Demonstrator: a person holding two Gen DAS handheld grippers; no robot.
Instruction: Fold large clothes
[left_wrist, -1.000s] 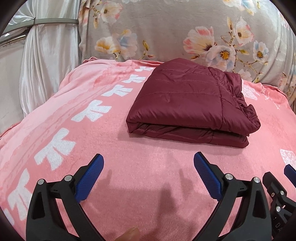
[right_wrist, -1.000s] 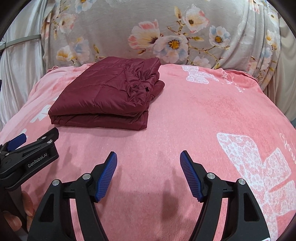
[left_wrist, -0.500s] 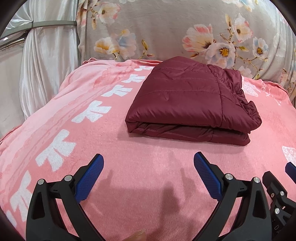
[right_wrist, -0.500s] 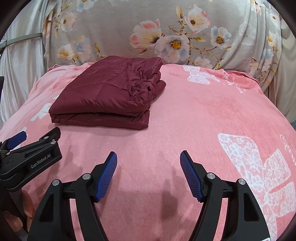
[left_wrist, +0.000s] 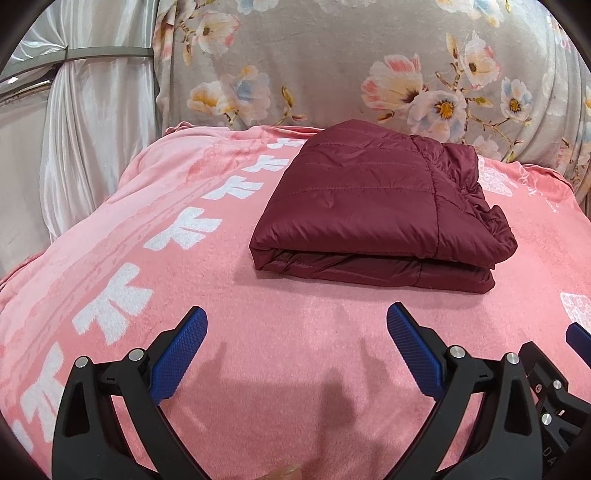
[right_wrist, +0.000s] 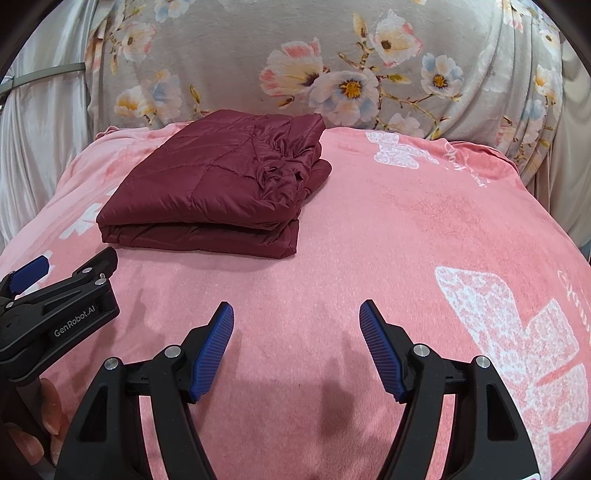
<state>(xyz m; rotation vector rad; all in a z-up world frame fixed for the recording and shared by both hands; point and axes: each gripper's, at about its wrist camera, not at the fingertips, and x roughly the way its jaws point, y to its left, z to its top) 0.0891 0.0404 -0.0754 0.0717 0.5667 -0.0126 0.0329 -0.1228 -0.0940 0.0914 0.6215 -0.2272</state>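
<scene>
A dark red quilted jacket (left_wrist: 376, 206) lies folded into a neat rectangle on the pink blanket (left_wrist: 258, 332); it also shows in the right wrist view (right_wrist: 221, 184), far left of centre. My left gripper (left_wrist: 295, 325) is open and empty, hovering over bare blanket in front of the jacket. My right gripper (right_wrist: 297, 317) is open and empty, in front of and to the right of the jacket. The left gripper's black body (right_wrist: 55, 310) shows at the left edge of the right wrist view.
A grey floral cushion or backrest (left_wrist: 369, 66) rises behind the blanket. White satin curtains (left_wrist: 74, 129) hang at the left. White butterfly prints (right_wrist: 517, 343) mark the blanket's right side. The blanket drops away at its left and right edges.
Both grippers have drifted slightly; the jacket sits a little lower and more centred in the left wrist view. The jaws stay open and the jacket has not moved.
</scene>
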